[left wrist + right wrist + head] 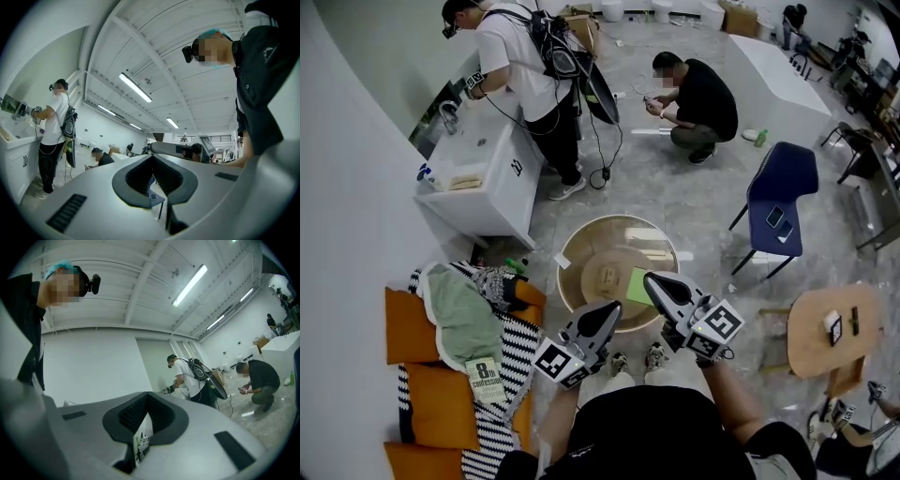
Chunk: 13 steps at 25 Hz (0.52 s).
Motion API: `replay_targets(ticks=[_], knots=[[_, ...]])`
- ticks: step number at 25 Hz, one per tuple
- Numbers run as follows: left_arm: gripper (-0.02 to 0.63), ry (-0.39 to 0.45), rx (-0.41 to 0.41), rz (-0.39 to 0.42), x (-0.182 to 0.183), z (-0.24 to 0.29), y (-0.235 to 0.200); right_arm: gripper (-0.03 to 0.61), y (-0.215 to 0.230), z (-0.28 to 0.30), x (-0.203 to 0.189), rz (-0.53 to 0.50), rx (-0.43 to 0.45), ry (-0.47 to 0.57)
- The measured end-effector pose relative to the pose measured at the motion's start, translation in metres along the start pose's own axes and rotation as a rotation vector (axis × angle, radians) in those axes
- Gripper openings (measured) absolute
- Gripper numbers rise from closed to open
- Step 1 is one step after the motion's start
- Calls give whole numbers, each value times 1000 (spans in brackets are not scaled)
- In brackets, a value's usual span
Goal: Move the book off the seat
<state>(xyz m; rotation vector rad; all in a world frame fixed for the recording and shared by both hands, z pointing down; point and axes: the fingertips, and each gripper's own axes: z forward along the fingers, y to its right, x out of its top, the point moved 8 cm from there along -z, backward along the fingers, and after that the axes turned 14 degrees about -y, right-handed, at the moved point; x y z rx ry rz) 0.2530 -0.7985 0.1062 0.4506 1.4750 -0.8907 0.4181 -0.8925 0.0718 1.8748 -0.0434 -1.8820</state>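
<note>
- Big white room, pale glossy floor (675, 202); two other people work further off, one at a white counter (487, 183), one crouching.
- Orange seat (408, 328) at lower left of the head view, with a black-and-white striped throw (516, 361) and a green cloth (464, 319) on it.
- Book (487, 380) lies flat on the throw, cover up, right at the green cloth's lower edge; can't tell if they touch. So it's on the seat now.
- Left gripper (609, 314): jaws pressed together, nothing between them, held in the air over the person's knees, apart from the book.
- Right gripper (654, 283): jaws also pressed together and empty, tip over the rim of the round glass table (581, 244).
- Handling, judged: looks like a paperback, light, somewhat bendy, cover probably slick.
- It lies on soft fabric, so pressing down would sink it and a jaw could snag the throw.
- Best hold is probably the spine or a long edge, a jaw on each cover face, pinching the whole block so the pages don't fan; a corner grip would likely let it droop.
</note>
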Motion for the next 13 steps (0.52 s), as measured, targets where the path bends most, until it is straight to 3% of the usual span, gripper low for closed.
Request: replay_targets(ticks=[13], knots=[[11,9,7,8,2,-5,-2,15,-5,3,-7,-72,-29,-82]])
